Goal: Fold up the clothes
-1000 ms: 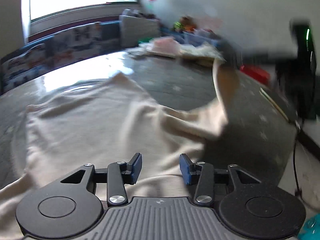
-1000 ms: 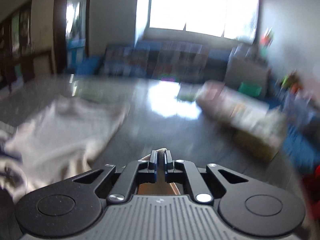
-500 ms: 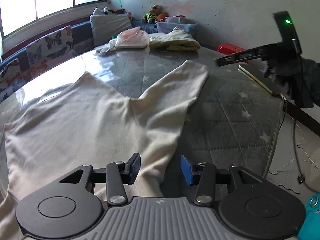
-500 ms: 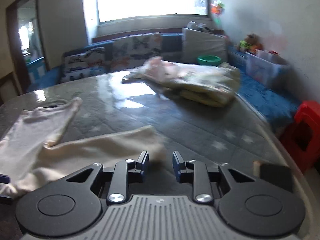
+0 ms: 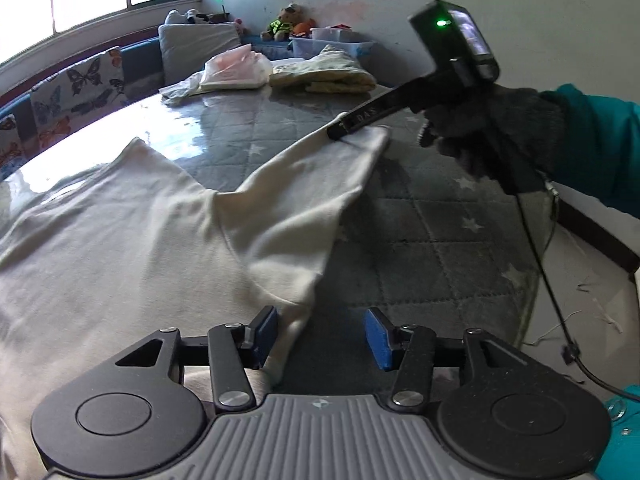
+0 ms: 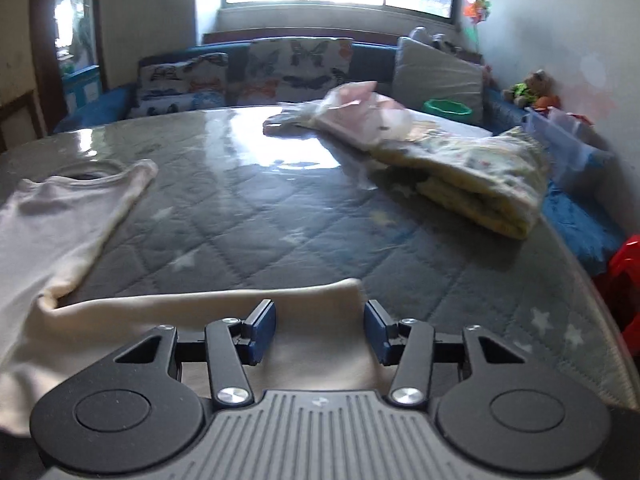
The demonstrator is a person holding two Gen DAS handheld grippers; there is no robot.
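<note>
A cream long-sleeved shirt (image 5: 132, 248) lies spread on the grey quilted mattress (image 5: 432, 216). My left gripper (image 5: 322, 334) hovers low over the shirt's near side edge. Its jaws are opening, and the cloth edge lies loose by the left pad (image 5: 266, 330). In the left wrist view a gloved hand (image 5: 496, 136) holds my right gripper (image 5: 348, 126), with its tip at the sleeve's cuff. In the right wrist view my right gripper (image 6: 319, 331) stands over the sleeve end (image 6: 312, 300). Its jaws are opening and the sleeve lies flat beneath them, not pinched.
A folded yellowish bundle (image 6: 480, 176) and a pink plastic bag (image 6: 360, 116) lie at the mattress's far right. Butterfly cushions (image 6: 296, 68) line the back. A red stool (image 6: 624, 272) stands past the right edge. A black cable (image 5: 540, 264) hangs from the right gripper.
The right gripper, shut on the raised sleeve a second ago, has opened and sunk. The sleeve now lies flat on the mattress. The left jaws have widened a little.
</note>
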